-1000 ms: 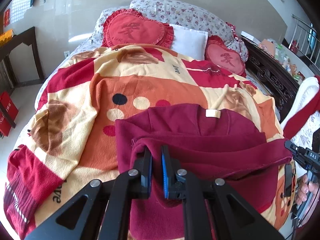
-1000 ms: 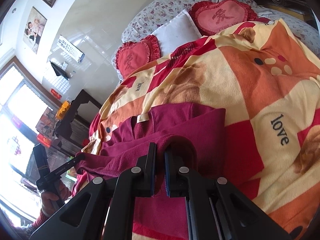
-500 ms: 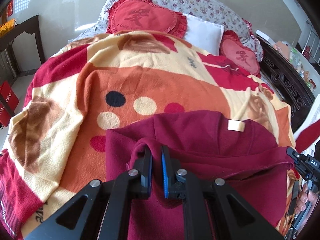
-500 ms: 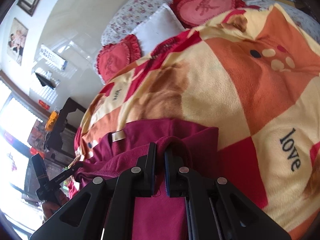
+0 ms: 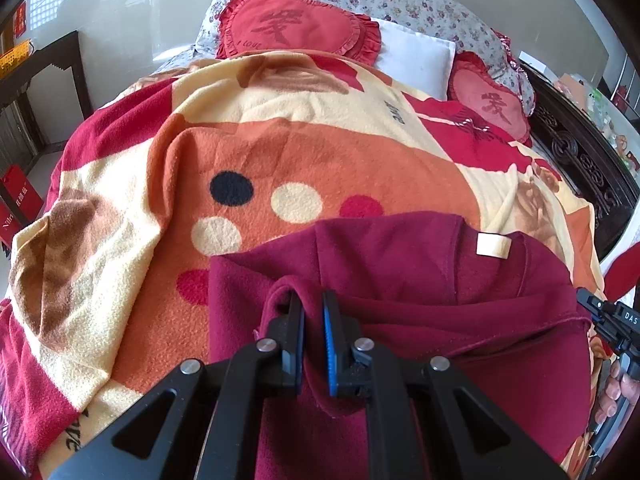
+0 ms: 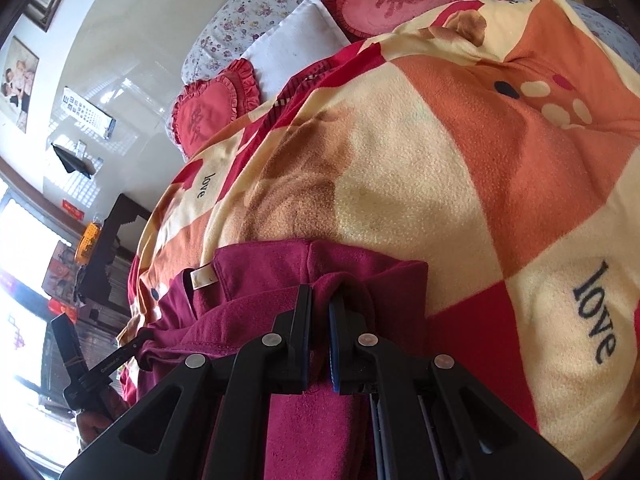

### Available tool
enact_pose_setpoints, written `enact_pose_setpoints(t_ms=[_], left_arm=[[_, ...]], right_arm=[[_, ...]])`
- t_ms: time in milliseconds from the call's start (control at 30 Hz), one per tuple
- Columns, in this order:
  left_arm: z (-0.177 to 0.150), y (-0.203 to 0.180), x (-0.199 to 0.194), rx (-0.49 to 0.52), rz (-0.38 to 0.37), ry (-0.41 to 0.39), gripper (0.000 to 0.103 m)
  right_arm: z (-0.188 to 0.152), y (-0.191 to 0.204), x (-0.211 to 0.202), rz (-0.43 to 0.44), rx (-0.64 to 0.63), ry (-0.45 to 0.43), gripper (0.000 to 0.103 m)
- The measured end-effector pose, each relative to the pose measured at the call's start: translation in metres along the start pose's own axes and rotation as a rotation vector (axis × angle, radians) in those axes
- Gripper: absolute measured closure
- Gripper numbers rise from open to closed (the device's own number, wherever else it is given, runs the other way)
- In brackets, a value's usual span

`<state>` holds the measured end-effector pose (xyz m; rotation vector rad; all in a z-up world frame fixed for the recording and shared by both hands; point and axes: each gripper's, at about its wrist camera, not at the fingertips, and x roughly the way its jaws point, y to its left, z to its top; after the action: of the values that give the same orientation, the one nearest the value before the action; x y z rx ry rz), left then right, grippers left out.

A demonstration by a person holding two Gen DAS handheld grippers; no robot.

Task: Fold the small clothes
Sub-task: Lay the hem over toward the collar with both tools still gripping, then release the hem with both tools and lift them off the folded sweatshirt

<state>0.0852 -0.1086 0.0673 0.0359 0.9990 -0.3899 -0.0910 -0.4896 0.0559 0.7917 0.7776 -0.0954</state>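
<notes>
A dark red fleece garment (image 5: 400, 256) lies on the patterned blanket (image 5: 280, 148), its collar with a cream label (image 5: 493, 245) toward the pillows. Its near part is lifted and folded over toward the collar. My left gripper (image 5: 313, 300) is shut on a bunched fold at the garment's left edge. My right gripper (image 6: 320, 294) is shut on a fold of the same garment (image 6: 272, 264) at its other side; its label (image 6: 204, 277) shows left of the fingers. Each gripper also appears at the edge of the other's view: right gripper (image 5: 588, 304), left gripper (image 6: 142, 338).
Two red heart cushions (image 5: 292, 28) and a white pillow (image 5: 416, 56) lie at the head of the bed. A dark carved bed frame (image 5: 580, 160) runs along the right. A dark side table (image 5: 44, 64) stands left by the wall. A hand (image 6: 96, 420) holds the left gripper.
Both grippers have carried the held fold forward and down toward the collar; the garment now looks nearer and lower on the blanket. Grips unchanged.
</notes>
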Motion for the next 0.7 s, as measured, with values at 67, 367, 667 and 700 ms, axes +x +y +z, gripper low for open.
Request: enact_pose_setpoints(t_ms=[67,367,667,700], left_arm=[[0.000,-0.001,0.001,0.007,0.006,0.003,0.092],[0.003,0.000,-0.030,0.006,-0.079,-0.007,0.041],[-0.004,0.004,-0.068,0.020,-0.058,-0.139,0.027],[-0.006,0.001,-0.063,0.033,-0.050,-0.130,0.027]], right_arm=[[0.001,0.000,0.002,-0.002,-0.001,0.003,0.103],[-0.004,0.018,-0.036,0.005,-0.090,-0.075,0.089],[-0.032,0.039,-0.049,-0.002,-0.228,-0.031,0.091],[-0.034,0.043,-0.042,-0.020,-0.251,-0.014,0.091]])
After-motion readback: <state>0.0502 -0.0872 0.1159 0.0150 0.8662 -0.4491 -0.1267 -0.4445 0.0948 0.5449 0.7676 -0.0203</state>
